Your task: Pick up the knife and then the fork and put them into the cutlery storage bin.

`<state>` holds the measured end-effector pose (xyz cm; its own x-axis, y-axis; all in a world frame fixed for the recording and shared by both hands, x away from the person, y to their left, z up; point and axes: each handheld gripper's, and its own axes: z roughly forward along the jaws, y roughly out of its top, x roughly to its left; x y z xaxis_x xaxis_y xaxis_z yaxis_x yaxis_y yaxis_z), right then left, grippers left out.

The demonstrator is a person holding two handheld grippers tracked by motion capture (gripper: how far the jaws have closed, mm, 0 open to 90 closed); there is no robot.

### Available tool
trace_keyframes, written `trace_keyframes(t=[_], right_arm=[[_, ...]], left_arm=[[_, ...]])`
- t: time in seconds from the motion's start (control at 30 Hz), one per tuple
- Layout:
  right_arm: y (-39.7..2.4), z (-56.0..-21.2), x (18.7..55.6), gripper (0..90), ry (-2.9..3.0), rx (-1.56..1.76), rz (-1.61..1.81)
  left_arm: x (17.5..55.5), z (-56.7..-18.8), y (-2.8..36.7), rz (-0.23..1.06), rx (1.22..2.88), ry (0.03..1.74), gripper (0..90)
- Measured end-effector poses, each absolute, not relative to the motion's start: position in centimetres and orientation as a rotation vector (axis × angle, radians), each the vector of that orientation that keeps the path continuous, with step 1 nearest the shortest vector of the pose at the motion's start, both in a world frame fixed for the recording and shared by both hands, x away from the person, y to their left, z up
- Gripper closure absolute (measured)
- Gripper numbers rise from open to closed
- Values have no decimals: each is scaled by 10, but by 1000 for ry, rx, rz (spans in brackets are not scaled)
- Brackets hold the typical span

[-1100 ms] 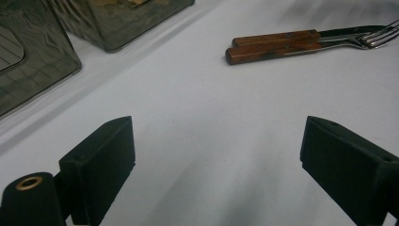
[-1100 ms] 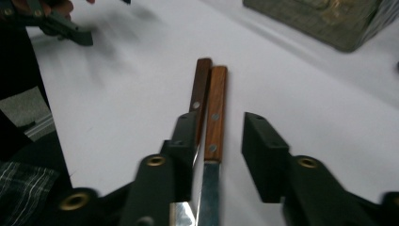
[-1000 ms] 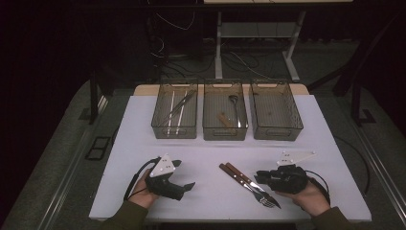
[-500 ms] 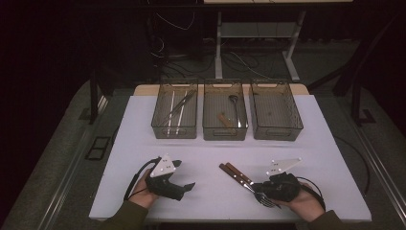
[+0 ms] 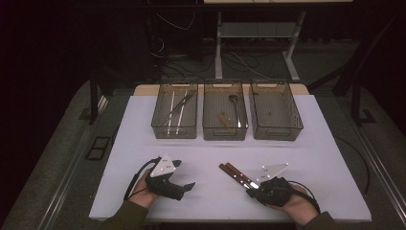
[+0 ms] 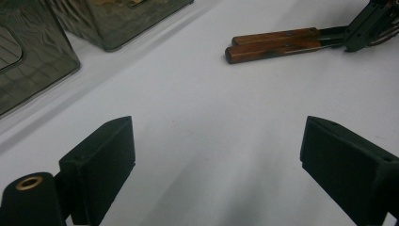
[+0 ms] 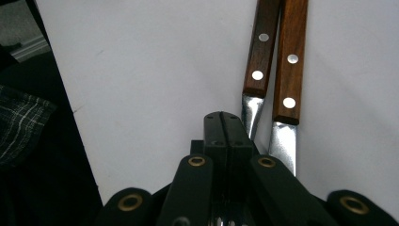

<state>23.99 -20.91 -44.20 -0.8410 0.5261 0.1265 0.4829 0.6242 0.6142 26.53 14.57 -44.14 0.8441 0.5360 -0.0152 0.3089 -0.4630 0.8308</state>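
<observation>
Right tongs, pressed together with no item visibly between them, sit just left of two wooden-handled knives on the desk. Risk: a misaligned pinch could skid one knife. Left tongs stand spread, empty.

You have two utensils with reddish-brown wooden handles, silver rivets and bright steel necks, lying on the white table. Beyond them from you stand three smoky grey see-through bins; the middle one holds a tan wooden piece. Your left gripper and right gripper are black, each topped with a pale grey plate dotted white. Your sleeve is dark plaid.
</observation>
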Motion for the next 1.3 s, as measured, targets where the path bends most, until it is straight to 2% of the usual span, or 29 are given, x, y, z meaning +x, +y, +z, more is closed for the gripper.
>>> trace_keyframes(t=[0.87, 1.1, 1.3], right_arm=[[-222, -441, 249, 897, 2729, 861, 954], [-225, -441, 251, 757, 2770, 869, 1017], [-239, -424, 254, 645, 2713, 918, 1221]], left_arm=[[265, -442, 146, 305, 2089, 616, 92], [266, -442, 146, 304, 2085, 619, 92], [266, -441, 146, 304, 2092, 616, 92]])
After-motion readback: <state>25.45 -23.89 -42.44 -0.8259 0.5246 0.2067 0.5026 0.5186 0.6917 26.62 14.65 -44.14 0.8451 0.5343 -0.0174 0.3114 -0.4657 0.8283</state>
